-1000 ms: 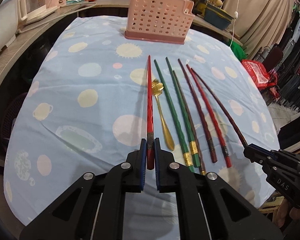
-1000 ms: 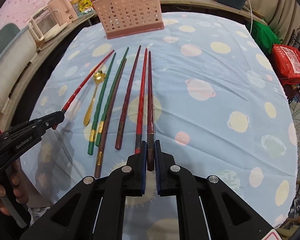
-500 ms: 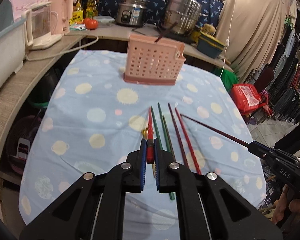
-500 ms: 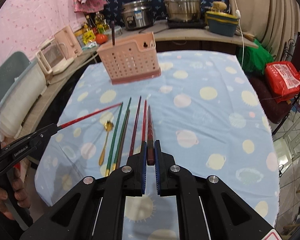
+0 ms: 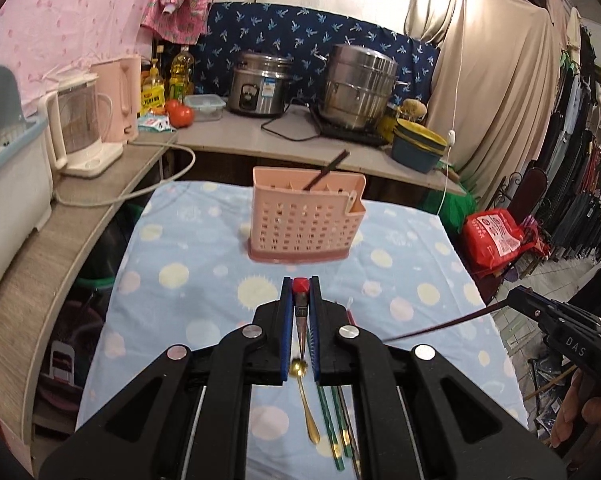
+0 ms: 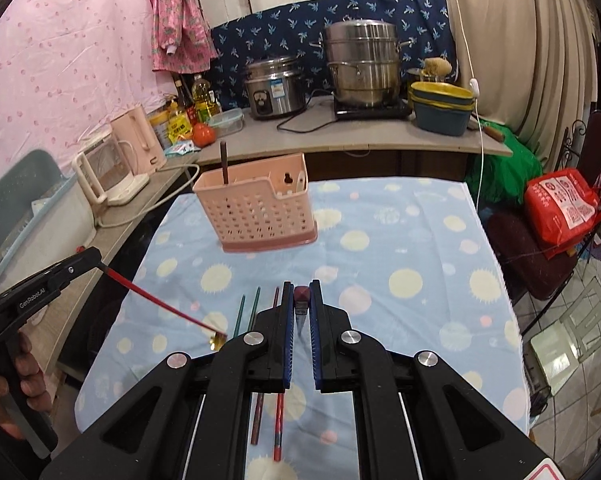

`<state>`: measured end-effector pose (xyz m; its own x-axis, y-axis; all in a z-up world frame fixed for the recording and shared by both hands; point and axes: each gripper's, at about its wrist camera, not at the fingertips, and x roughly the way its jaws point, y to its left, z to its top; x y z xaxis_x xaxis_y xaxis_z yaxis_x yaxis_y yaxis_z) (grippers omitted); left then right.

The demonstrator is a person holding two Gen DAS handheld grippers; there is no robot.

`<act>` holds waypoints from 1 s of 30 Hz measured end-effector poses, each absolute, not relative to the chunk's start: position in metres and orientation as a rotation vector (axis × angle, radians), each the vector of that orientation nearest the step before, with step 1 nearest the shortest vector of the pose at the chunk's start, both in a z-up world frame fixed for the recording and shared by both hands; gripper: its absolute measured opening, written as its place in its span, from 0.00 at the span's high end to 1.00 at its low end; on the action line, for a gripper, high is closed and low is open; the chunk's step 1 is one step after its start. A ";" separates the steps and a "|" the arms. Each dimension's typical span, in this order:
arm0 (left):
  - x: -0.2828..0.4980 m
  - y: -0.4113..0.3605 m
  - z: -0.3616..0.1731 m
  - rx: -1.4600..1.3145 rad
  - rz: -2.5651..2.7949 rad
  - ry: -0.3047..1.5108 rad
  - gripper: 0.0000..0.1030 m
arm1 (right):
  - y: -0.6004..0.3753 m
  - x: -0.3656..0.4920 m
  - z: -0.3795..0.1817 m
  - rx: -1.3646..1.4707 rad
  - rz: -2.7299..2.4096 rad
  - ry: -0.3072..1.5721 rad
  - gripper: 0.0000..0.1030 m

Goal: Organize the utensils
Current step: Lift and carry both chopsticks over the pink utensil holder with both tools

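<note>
My left gripper [image 5: 300, 292] is shut on a red chopstick [image 5: 300, 285], held up with its thick end between the pads and its tip hanging down; it also shows in the right wrist view [image 6: 160, 304]. My right gripper [image 6: 301, 296] is shut on a dark brown chopstick [image 6: 301, 294], seen in the left wrist view [image 5: 440, 325] slanting down over the table. The pink slotted utensil holder [image 5: 306, 220] stands at the table's far end with one dark chopstick [image 5: 326, 170] in it. A gold spoon [image 5: 305, 400] and green, brown and red chopsticks [image 5: 332, 432] lie on the cloth below.
The table has a blue cloth with pale spots [image 5: 180, 276]. A counter [image 5: 260, 144] behind it holds a rice cooker, a steel pot, bowls, a kettle and a tomato. A red bag [image 5: 496, 236] sits on a chair at the right.
Both grippers have lifted their chopsticks off the cloth and risen high above the table, tilting up so the chopsticks hang tip down. The holder now lies ahead of both.
</note>
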<state>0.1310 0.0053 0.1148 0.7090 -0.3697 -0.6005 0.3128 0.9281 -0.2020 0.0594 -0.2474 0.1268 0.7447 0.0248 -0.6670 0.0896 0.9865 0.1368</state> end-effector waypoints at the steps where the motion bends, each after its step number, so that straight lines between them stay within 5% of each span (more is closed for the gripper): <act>1: 0.134 0.004 0.118 -0.085 -0.379 0.677 0.93 | -0.249 0.064 0.130 0.162 -0.037 0.724 0.93; 21: 0.232 -0.015 0.240 -0.053 -0.351 0.421 0.93 | -0.262 0.186 0.226 0.165 -0.014 0.508 0.93; 30: 0.290 -0.021 0.245 -0.057 -0.326 0.399 0.93 | -0.260 0.254 0.247 0.190 -0.018 0.432 0.93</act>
<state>0.2897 -0.0214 0.2452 0.8703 -0.3226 -0.3723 0.3004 0.9465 -0.1180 0.2541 -0.2602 0.2466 0.9081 0.0234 -0.4181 0.0573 0.9821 0.1795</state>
